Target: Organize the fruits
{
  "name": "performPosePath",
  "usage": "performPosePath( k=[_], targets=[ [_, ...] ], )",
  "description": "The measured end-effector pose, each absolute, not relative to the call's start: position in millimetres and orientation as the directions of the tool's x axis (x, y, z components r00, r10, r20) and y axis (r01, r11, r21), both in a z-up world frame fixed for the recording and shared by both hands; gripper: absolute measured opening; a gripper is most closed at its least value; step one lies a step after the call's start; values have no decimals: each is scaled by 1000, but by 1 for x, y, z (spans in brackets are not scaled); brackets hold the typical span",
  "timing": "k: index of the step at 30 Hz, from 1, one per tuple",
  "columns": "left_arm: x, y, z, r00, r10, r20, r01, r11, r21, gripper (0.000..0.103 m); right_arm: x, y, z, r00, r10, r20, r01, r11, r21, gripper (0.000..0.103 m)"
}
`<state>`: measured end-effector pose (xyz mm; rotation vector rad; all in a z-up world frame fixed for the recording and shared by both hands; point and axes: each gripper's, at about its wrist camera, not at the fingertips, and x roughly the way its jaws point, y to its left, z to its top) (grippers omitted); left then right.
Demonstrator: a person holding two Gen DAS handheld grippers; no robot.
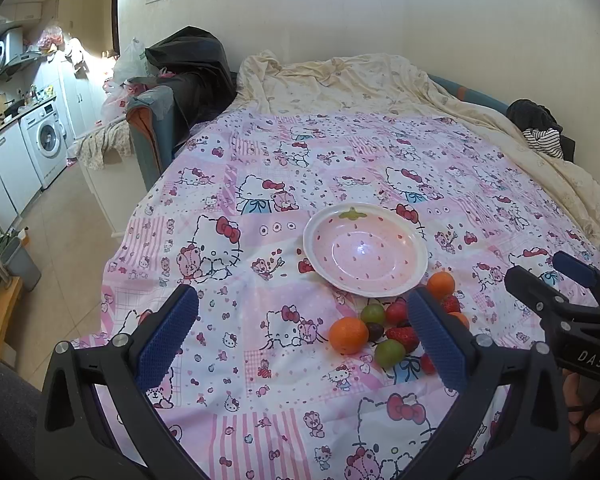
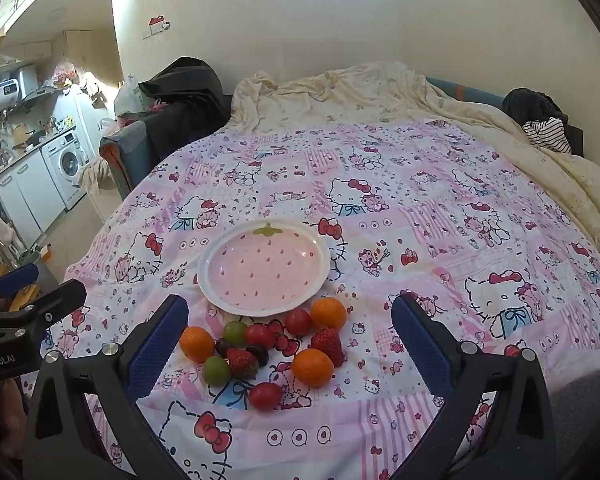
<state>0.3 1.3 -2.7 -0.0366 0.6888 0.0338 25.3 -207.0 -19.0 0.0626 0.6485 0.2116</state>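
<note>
Both hand-held grippers, left (image 1: 308,340) and right (image 2: 290,344), gape wide and empty above the bed (image 2: 440,208). Your fruit (image 2: 260,354) sits just beside the plate (image 2: 220,256). Pinch strawberries (image 2: 242,362) gently across their middles; oranges (image 2: 313,367) are firmer but roll.

Bed (image 2: 440,208), pink cartoon sheet; on it strawberry-pattern plate (image 2: 212,256), fruit cluster (image 2: 268,352) beside.

Glossy glazed plate (image 2: 214,292) on matt printed cotton bedsheet (image 2: 440,216).
</note>
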Motion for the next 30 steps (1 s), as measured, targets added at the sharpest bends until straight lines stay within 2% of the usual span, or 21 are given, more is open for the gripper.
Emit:
performPosePath(
  k=[30],
  targets=[
    [1,3,0,771,20,-636,-43,999,-21,103,26,-209,-18,777,215,-592,-176,977,124,103]
  ],
)
